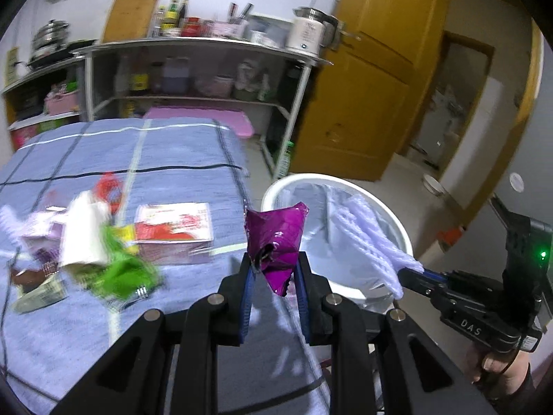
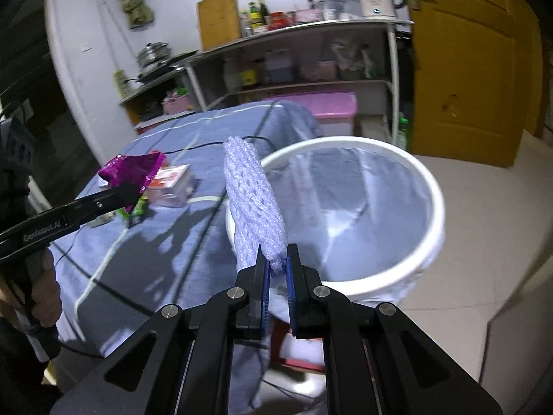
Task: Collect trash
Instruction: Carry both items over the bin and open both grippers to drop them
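My left gripper (image 1: pixel 274 269) is shut on a crumpled purple foil wrapper (image 1: pixel 276 238) and holds it above the table edge, just left of the white trash bin (image 1: pixel 397 221). The wrapper also shows in the right wrist view (image 2: pixel 133 169). My right gripper (image 2: pixel 276 263) is shut on a white foam fruit net (image 2: pixel 254 193) and holds it over the near rim of the bin (image 2: pixel 433 186), which is lined with a clear bag. The net (image 1: pixel 369 228) and right gripper (image 1: pixel 411 273) also show in the left wrist view.
Several pieces of trash lie on the blue checked tablecloth (image 1: pixel 172 148): a red and white box (image 1: pixel 172 231), a green wrapper (image 1: pixel 121 273), a white packet (image 1: pixel 84 231). A metal shelf (image 1: pixel 207 69) with bottles stands behind, a yellow door (image 1: pixel 373 86) to the right.
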Available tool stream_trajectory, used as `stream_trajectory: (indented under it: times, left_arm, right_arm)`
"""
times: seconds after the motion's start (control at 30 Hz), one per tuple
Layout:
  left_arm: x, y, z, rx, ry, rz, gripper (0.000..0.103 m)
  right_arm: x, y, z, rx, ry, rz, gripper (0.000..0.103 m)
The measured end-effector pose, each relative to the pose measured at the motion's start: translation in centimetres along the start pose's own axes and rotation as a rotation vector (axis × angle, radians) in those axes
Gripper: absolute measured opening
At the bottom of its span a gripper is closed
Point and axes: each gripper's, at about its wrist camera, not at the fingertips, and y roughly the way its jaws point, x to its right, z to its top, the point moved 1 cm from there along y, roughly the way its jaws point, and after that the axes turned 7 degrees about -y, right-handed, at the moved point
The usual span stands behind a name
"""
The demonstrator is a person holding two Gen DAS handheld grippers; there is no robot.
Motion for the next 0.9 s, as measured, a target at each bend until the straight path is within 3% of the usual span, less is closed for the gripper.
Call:
stream_trajectory:
  times: [0.43,0.5,0.6,0.7,0.77,0.9]
  left_arm:
    - [4.5,5.2,0.4,-0.096,0.075,-0.058,0.028]
    - [4.7,5.5,0.5,-0.098,0.077,-0.059,0.042]
    - [4.7,6.0,0.7,-0.102,0.069,-0.062,0.050]
    - [4.4,6.2,0.7,-0.104,0.066,-0.056,0.050]
    - [4.3,6.2,0.7,-0.107,0.062,-0.059,0.050]
    - [4.2,6.1,0.7,-0.107,0.058,-0.066,0.050]
  right_arm:
    - [3.4,0.9,0.0,-0.039,0.058,-0.065,0.010]
    - [3.7,1.1,0.1,-0.044,0.061,-0.072,0.010]
    - [3.9,1.4,0.1,-0.047,0.066,-0.074,0.010]
    - [4.1,1.7,0.2,-0.049,0.070,-0.083,0.013]
    - [4.2,1.7,0.2,-0.044,0.075,-0.085,0.017]
    - [4.3,1.7,0.0,-0.042,0.079,-0.089,0.041]
